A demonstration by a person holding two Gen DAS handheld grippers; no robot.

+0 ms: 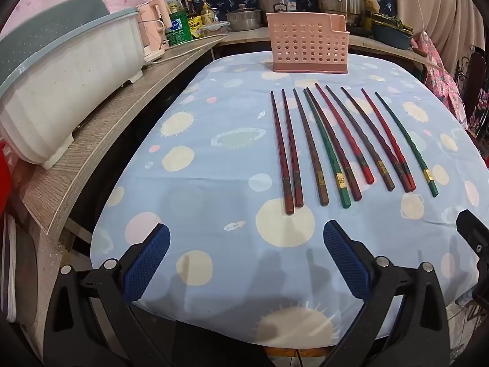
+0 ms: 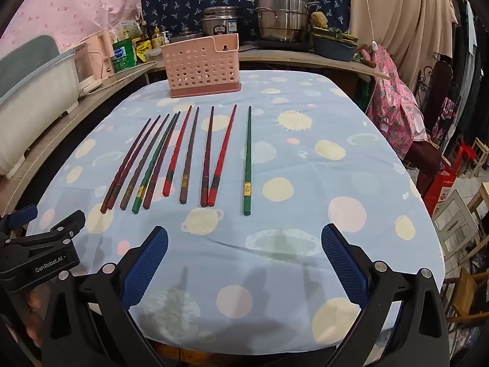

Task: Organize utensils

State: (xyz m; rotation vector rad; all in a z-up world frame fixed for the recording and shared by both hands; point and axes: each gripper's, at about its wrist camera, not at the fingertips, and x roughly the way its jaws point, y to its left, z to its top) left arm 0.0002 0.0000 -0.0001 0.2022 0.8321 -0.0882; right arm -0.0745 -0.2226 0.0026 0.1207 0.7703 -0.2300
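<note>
The left hand-held gripper [image 1: 246,263] is hovering over the near edge of the table [image 1: 214,159], its blue pads [image 1: 146,263] standing wide apart with nothing between them. The right hand-held gripper [image 2: 244,264] is hanging just beside it on the right, likewise spread wide and gripping nothing. Both are tilting downward toward the blue cloth with its pale circles.

Ten chopsticks [image 1: 324,146] are lying in a loose row on the cloth, in the middle of the table, thick ends pointing near and thin tips pointing far. They are lying apart from both grippers. At the far right of the row a green chopstick [image 2: 247,159] is lying alone, clearly apart from the rest; a second green one [image 2: 152,165] is lying among the dark brown and red sticks toward the left. Several sticks are touching or nearly touching their neighbours in pairs.

A pink perforated utensil holder [image 1: 307,46] is standing upright at the far side of the table, beyond the chopstick tips. On the shelf to the left a white dish tub [image 1: 61,91] is sitting, and steel pots [image 2: 281,15] are stacked on the counter beyond.
</note>
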